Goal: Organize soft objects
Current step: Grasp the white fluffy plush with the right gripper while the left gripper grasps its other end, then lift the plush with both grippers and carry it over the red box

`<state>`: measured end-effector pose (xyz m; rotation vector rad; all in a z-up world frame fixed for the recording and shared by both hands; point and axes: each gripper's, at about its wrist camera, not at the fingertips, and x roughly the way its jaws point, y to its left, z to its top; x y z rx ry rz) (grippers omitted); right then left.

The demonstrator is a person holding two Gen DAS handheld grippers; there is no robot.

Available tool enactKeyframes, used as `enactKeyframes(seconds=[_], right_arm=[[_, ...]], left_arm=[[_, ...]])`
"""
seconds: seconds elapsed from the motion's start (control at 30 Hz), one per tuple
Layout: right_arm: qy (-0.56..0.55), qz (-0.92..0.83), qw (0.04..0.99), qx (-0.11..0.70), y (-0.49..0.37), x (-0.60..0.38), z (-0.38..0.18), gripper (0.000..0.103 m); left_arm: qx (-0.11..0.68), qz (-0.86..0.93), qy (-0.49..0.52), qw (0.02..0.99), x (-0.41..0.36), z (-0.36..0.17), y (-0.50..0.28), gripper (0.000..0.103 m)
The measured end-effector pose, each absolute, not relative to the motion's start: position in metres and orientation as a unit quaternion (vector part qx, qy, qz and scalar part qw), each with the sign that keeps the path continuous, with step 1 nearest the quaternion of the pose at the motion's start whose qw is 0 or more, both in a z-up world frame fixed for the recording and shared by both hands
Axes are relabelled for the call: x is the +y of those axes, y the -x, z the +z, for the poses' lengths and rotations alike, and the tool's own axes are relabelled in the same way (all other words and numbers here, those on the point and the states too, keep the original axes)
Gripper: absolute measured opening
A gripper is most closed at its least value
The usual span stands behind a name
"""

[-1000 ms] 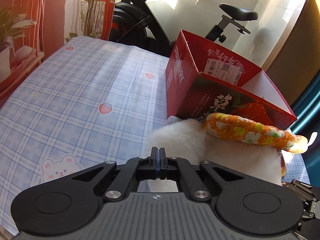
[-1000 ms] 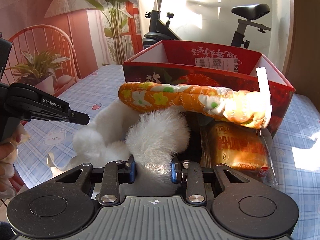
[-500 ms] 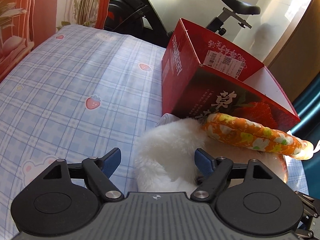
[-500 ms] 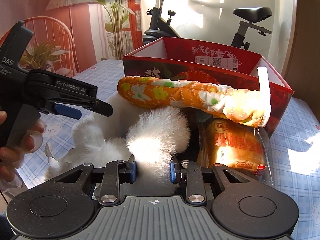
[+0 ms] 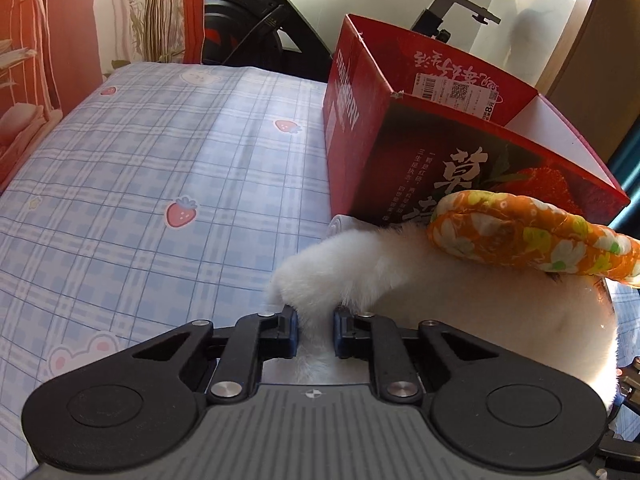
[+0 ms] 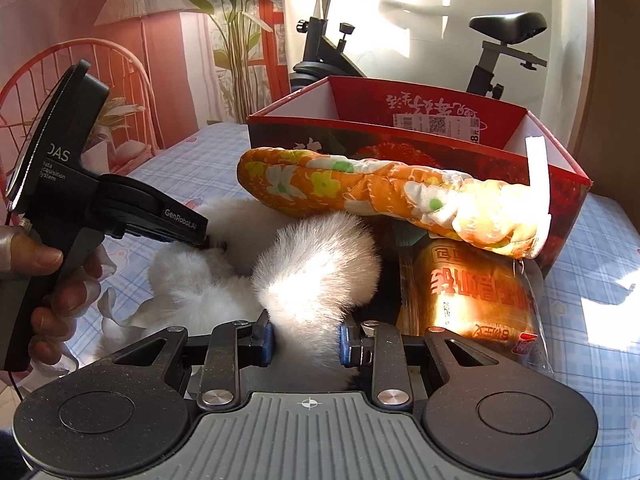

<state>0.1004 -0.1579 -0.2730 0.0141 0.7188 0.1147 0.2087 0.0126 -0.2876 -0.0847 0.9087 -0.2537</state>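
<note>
A white fluffy plush [image 5: 360, 264] lies on the plaid cloth in front of the red cardboard box [image 5: 440, 152]. My left gripper [image 5: 315, 320] is shut on a furry lobe at the plush's left end. In the right wrist view the left gripper [image 6: 208, 242] bites into the plush [image 6: 320, 264] from the left. My right gripper [image 6: 306, 338] is shut on another fluffy lobe nearer to me. An orange flowered oven mitt [image 6: 380, 196] rests across the top of the plush and against the box [image 6: 400, 136]. The mitt [image 5: 520, 236] also shows at the right of the left wrist view.
A packaged bread roll [image 6: 468, 292] lies to the right of the plush, under the mitt. A hand [image 6: 48, 280] holds the left gripper's handle. The blue plaid strawberry cloth [image 5: 160, 184] stretches left. An exercise bike [image 6: 500, 52] stands behind the box.
The left gripper went from shut to wide open around the plush's left lobe, then closed on it, moving slightly forward and down. The right gripper kept still, holding the fur.
</note>
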Motion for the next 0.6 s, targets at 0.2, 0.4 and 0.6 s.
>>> enactKeyframes(seconds=[0.2,0.4,0.6], right_arm=[[-0.006,0.072,0.939,0.336,-0.101,-0.151,-0.258,0.024],[0.003,0.098,0.947,0.305,-0.104,-0.138,-0.228,0.024],[0.002,0.118,0.955,0.270,-0.113,-0.135,-0.189,0.023]], left_arm=[[0.389,-0.111,0.041,0.914,0.032,-0.249,-0.191,0.011],[0.336,-0.101,0.055,0.935,0.049,-0.200,-0.175,0.011],[0.280,-0.099,0.062,0.953,0.056,-0.149,-0.163,0.011]])
